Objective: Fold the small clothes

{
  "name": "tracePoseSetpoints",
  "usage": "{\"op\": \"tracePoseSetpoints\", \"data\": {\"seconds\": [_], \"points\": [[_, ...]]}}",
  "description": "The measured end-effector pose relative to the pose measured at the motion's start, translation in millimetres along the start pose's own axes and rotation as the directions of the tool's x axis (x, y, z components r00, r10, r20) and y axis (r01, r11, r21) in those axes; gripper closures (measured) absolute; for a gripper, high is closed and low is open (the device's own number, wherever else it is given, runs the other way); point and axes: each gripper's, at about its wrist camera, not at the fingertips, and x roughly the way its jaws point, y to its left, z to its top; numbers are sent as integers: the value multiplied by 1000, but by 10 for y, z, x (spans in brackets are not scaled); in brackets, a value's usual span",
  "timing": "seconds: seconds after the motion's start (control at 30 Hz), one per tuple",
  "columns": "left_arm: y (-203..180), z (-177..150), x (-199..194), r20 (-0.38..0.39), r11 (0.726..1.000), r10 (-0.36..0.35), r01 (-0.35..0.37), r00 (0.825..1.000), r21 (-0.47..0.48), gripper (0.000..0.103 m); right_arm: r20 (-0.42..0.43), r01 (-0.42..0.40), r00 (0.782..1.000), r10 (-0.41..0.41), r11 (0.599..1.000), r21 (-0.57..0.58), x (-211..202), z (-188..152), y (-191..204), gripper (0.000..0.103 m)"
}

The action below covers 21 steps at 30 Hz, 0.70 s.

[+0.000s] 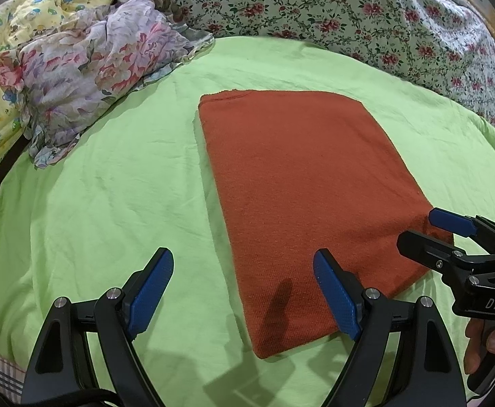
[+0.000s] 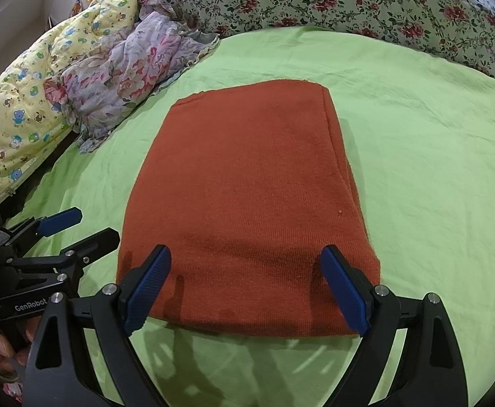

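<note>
A rust-orange knit garment [image 1: 301,196] lies folded into a flat rectangle on the green sheet [image 1: 111,186]; it also shows in the right wrist view [image 2: 247,196]. My left gripper [image 1: 244,271] is open and empty, held above the garment's near left corner. My right gripper [image 2: 247,268] is open and empty, just above the garment's near edge. The right gripper also shows in the left wrist view [image 1: 427,227], over the garment's near right corner. The left gripper shows at the left of the right wrist view [image 2: 91,224].
A crumpled floral cloth [image 1: 94,68] and a yellow cartoon-print quilt [image 1: 3,78] lie at the far left. A flowered bedspread [image 1: 366,17] runs along the back. The green sheet [image 2: 434,169] stretches to the right of the garment.
</note>
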Motion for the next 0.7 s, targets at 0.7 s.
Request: {"op": "tracePoseSetpoints", "data": {"seconds": [0.7], "points": [[-13,5,8,-6,1000,-6,6,1000,3,18,-1,0,1000,0,1000,3,3,-7,13,13]]}}
